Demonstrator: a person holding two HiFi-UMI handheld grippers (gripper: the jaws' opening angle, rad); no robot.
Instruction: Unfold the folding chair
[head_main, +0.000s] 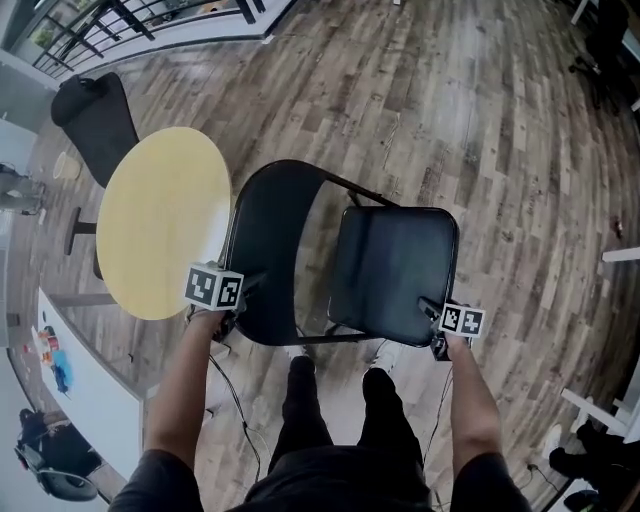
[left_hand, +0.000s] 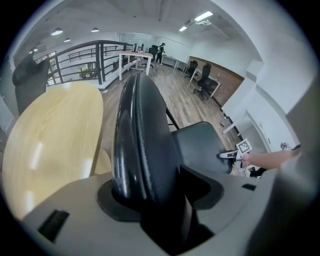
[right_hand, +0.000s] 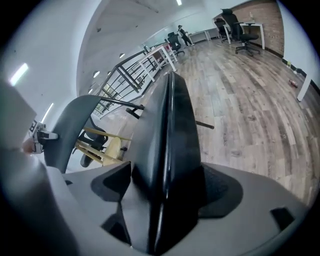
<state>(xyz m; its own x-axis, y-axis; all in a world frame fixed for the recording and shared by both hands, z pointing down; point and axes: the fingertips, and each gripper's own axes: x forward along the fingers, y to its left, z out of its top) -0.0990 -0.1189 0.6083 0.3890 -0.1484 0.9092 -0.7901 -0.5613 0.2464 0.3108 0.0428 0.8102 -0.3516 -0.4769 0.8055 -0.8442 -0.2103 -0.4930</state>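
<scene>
The black folding chair stands on the wood floor in front of me. Its curved backrest (head_main: 270, 250) is to the left and its padded seat (head_main: 395, 270) to the right. My left gripper (head_main: 243, 296) straddles the backrest's near edge (left_hand: 142, 135), which fills the gap of the left gripper (left_hand: 150, 195); the jaws stand wide and I see no clamping. My right gripper (head_main: 433, 310) sits over the seat's near corner. In the right gripper view the seat edge (right_hand: 170, 130) runs between the jaws of the right gripper (right_hand: 162, 200), which also stand wide.
A round yellow table (head_main: 160, 220) stands close on the chair's left, with a black office chair (head_main: 95, 115) behind it. A white desk edge (head_main: 80, 390) lies at lower left. White furniture legs (head_main: 600, 410) are at lower right. My legs stand just behind the chair.
</scene>
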